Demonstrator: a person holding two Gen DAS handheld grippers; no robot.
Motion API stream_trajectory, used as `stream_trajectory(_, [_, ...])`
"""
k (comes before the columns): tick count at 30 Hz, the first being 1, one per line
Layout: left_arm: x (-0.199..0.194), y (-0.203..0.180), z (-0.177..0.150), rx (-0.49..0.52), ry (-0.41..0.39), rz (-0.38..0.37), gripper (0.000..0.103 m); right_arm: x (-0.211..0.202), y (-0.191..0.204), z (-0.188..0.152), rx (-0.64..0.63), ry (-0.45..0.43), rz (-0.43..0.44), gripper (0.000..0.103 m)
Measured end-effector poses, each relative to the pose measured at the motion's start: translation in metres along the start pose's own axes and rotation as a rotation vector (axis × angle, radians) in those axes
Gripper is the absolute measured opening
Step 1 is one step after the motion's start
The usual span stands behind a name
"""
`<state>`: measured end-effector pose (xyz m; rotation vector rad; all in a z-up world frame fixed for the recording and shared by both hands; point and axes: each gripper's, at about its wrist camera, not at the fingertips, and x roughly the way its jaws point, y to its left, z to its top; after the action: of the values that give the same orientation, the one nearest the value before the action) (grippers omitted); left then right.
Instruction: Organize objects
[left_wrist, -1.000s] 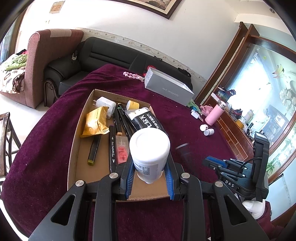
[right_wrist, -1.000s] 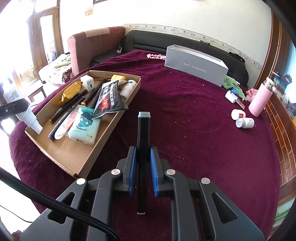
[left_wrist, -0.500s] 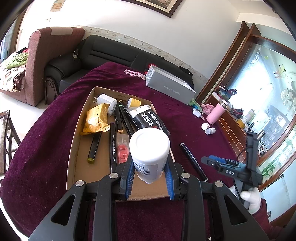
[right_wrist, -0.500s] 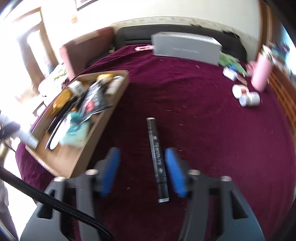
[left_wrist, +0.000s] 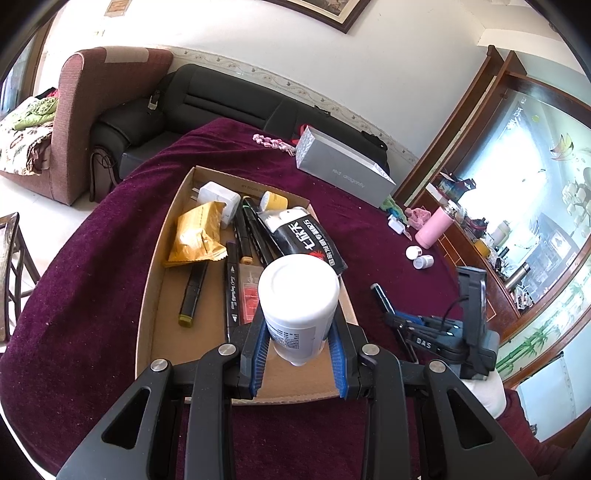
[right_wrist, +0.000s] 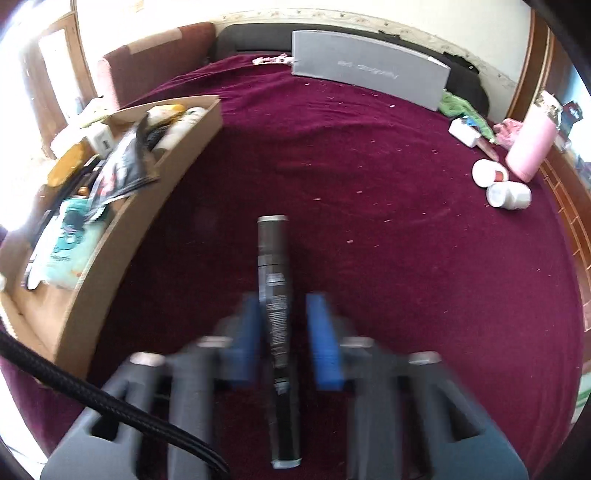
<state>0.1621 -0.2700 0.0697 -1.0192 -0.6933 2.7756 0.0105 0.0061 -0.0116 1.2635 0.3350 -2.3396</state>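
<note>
Marker (right_wrist: 275, 295) lay on the surface (right_wrist: 369, 221) beside the box (right_wrist: 147, 192), let go half a second before, and the right gripper (right_wrist: 282, 332), now lower, was closing its jaws back onto it through blur. That looked like a regrip before boxing it. The left gripper (left_wrist: 299, 354) kept its part-open jaws clamped on the bottle (left_wrist: 298, 295) above the box.
</note>
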Motion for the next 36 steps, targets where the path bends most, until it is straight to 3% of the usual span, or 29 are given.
stream_trajectory(6, [0.000, 0.001, -0.001, -0.004, 0.001, 0.000, 0.025, -0.020, -0.010, -0.008, 0.064, -0.038, 0.060, 0.012])
stream_trajectory(15, [-0.010, -0.009, -0.001, 0.020, -0.022, -0.008, 0.025, -0.070, -0.008, -0.008, 0.097, -0.173, 0.132, 0.013])
stream_trajectory(31, [-0.045, -0.009, 0.006, 0.068, -0.115, 0.028, 0.025, -0.128, 0.036, 0.018, 0.005, -0.306, 0.218, 0.013])
stream_trajectory(36, [-0.050, -0.004, 0.006, 0.073, -0.125, 0.034, 0.025, -0.136, 0.061, 0.022, -0.051, -0.305, 0.242, 0.013])
